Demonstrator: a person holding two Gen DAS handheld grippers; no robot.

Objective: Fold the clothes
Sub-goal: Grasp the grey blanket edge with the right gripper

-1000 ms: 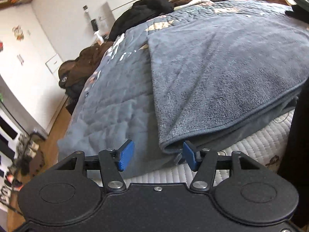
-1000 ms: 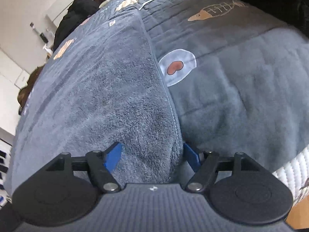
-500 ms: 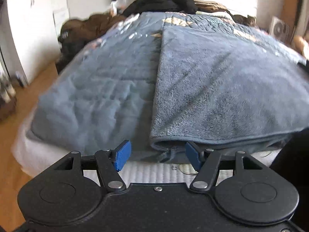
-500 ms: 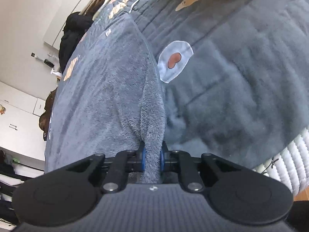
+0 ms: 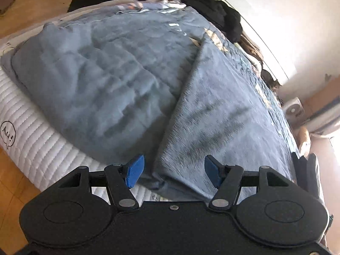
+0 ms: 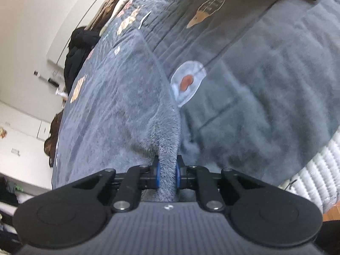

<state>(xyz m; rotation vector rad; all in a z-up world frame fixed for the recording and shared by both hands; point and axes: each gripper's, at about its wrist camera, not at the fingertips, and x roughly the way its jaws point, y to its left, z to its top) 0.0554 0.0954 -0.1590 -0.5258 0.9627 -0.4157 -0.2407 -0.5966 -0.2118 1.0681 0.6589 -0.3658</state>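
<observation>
1. Your right gripper (image 6: 166,175) pinches a tuft of the fleece blanket (image 6: 127,110), and the corner it holds runs down behind the gripper body, so you cannot see where it ends.
2. In the left wrist view the blanket's near corner (image 5: 163,182) slips under the left gripper (image 5: 173,171) (whether the blue pads touch it cannot be told).
3. The quilt (image 5: 95,80) is motion-blurred; its stitching smears.
4. The dark clothes pile (image 5: 212,10) is too indistinct to sort into garments.
5. The mattress (image 5: 31,140) is cut off by the left edge.
</observation>
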